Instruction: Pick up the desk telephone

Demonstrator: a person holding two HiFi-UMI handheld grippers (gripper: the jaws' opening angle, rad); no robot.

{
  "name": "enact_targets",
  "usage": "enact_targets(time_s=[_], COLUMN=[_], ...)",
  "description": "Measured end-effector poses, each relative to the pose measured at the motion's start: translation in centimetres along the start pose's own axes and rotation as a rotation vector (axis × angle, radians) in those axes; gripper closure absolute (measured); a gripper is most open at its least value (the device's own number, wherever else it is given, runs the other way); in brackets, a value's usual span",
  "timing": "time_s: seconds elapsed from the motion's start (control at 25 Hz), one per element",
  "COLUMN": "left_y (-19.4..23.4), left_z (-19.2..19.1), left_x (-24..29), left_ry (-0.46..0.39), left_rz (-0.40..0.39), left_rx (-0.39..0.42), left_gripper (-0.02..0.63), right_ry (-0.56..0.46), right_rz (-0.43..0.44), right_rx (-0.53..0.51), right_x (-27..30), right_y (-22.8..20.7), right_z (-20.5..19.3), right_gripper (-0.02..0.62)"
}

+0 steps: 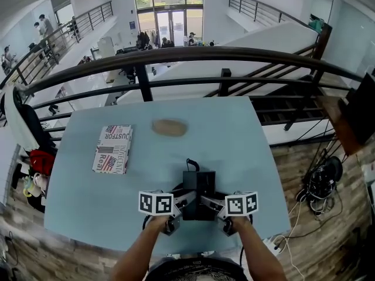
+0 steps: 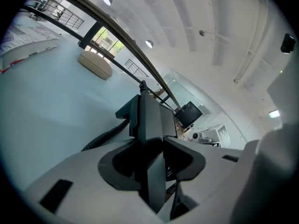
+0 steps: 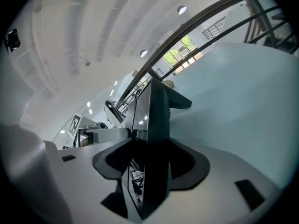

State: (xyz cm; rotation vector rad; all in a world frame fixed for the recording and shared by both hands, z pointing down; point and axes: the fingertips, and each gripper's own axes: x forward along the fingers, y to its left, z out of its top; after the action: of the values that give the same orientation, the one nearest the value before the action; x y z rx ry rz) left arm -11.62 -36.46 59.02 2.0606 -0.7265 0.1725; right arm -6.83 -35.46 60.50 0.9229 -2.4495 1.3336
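Gripping: we pinch the black plastic desk telephone (image 1: pixel 198 195) from both sides. The left gripper (image 2: pixel 152 155) has its jaws pressed onto the left edge, and the right gripper (image 3: pixel 150 148) has its jaws pressed onto the right edge.
Place: the telephone sits on the near part of the pale blue table (image 1: pixel 99 209), right in front of us, and we judge it is not yet lifted.
Risk: we judge that the thin edges give the pads little to bite on. The body may tip or slip out if one side rises first, and the black coiled cord (image 2: pixel 105 136) may drag.
Around: a red-and-white printed booklet (image 1: pixel 112 149) lies to the left and a tan oval pad (image 1: pixel 169 127) lies beyond, both well apart from the telephone.
In the way: we see nothing over the telephone. The dark metal railing (image 1: pixel 176 54) runs past the table's far edge.
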Motion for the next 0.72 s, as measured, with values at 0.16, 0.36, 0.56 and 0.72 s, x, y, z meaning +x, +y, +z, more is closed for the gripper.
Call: enact_targets(time_s=[0.16,0.36,0.56,0.72], left_y=[-0.5,-2.1,-4.5,-6.8], left_z=[1.0,2.8,5.8,8.5], left_x=[-0.5,-1.3,-2.5,-4.1], left_ry=[-0.033,-0.088,-0.155,-0.228], left_rz=[0.020,0.005,-0.005,-0.021], left_rx=[0.050,0.082,0.166,0.228], left_gripper=[0.449,0.449,0.449,0.449], right_ry=[-0.029,-0.075,-0.144,-0.209], right_rz=[0.009,0.034,0.062,0.082], right_rx=[-0.021,-0.058,-0.112,-0.180], right_x=[-0.4,-1.4,-2.5,-3.7], right_y=[0.6,2.0,4.2,6.7], right_z=[1.0,3.0,5.9,8.6], right_gripper=[0.368,0.377,0.380,0.382])
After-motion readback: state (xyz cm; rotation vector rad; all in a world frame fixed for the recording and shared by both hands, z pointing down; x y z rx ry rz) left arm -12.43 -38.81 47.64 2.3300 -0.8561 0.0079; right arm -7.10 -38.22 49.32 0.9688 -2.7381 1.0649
